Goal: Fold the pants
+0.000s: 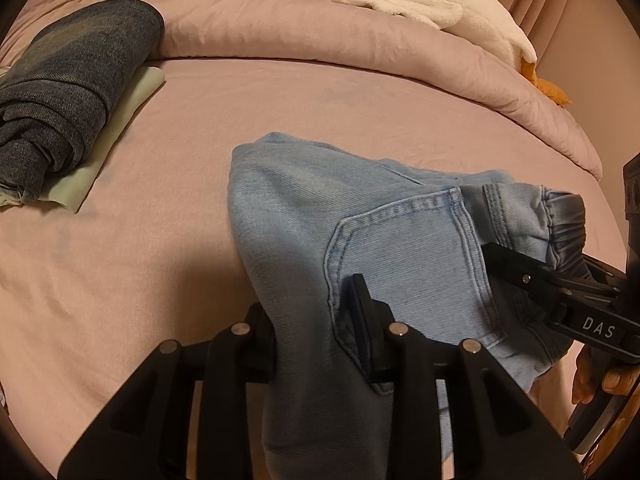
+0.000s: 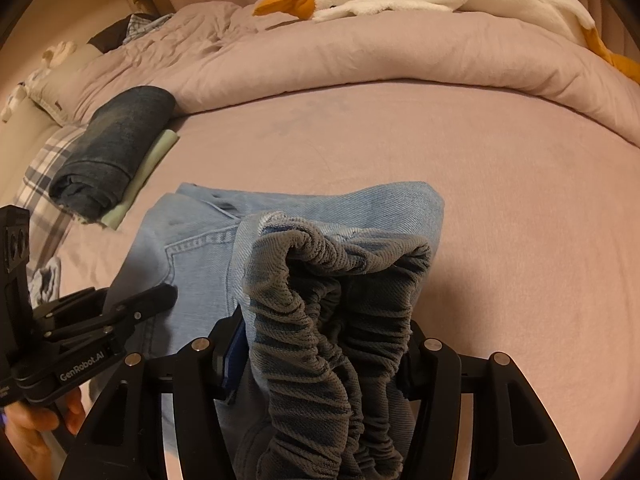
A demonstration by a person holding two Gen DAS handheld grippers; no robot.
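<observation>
Left wrist view — both hand-held grippers (image 1: 316, 320) (image 2: 320, 344) clamp light jeans (image 1: 360, 224).

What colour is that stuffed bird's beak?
Orange. The plush bird's beak shows best in the right wrist view, against its white body.

At the bottom centre, the right gripper (image 2: 320, 344) pinches the grey elastic waistband of light blue denim pants (image 2: 320, 216) lying on a pink bed (image 2: 500, 200). The left gripper (image 2: 160, 298) enters at lower left, over the denim. Folded dark jeans (image 2: 116, 148) sit at upper left.
</observation>
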